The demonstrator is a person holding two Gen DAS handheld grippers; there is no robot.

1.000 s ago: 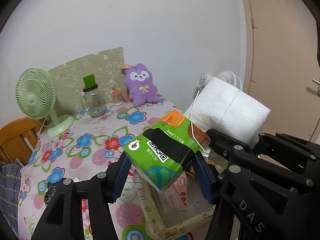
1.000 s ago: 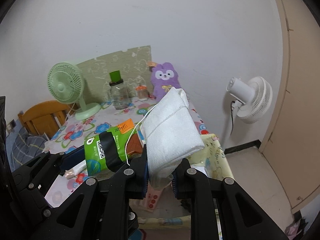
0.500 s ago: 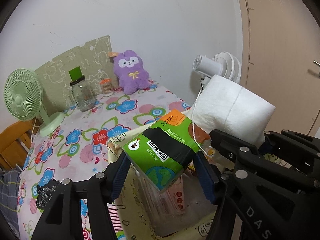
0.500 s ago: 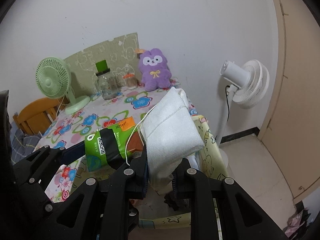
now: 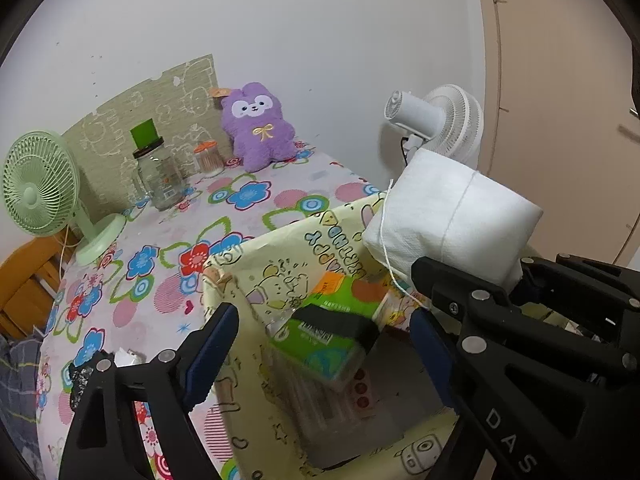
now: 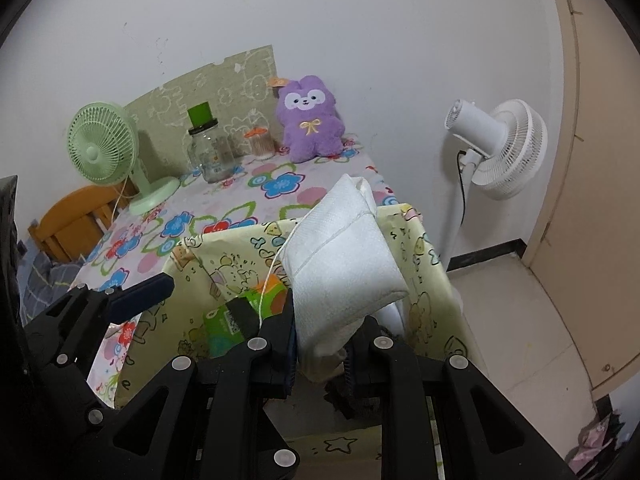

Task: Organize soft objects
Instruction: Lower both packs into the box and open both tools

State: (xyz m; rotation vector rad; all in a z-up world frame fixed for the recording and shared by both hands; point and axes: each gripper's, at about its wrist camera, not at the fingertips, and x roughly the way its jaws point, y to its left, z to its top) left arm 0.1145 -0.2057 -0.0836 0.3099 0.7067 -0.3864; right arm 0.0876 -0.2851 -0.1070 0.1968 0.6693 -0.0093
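A green tissue pack (image 5: 326, 330) lies inside a pale yellow cartoon-print storage bin (image 5: 288, 256), on top of other things. My left gripper (image 5: 324, 344) is open above it, fingers apart on either side. My right gripper (image 6: 320, 344) is shut on a white folded tissue bundle (image 6: 340, 256) tied with string, held over the bin (image 6: 424, 280); the bundle also shows in the left wrist view (image 5: 452, 216). The tissue pack shows in the right wrist view (image 6: 240, 312). A purple plush toy (image 5: 258, 124) sits against the wall on the table.
The flowered table (image 5: 168, 248) holds a green desk fan (image 5: 40, 192), a glass jar with green lid (image 5: 154, 172) and a small toothpick jar (image 5: 208, 156). A white standing fan (image 6: 496, 148) stands to the right by the wall. A wooden chair (image 6: 76, 220) is at left.
My left gripper opened and let go of the green tissue pack, which dropped into the bin. Both grippers moved back and higher over the bin; the right still holds the white bundle.
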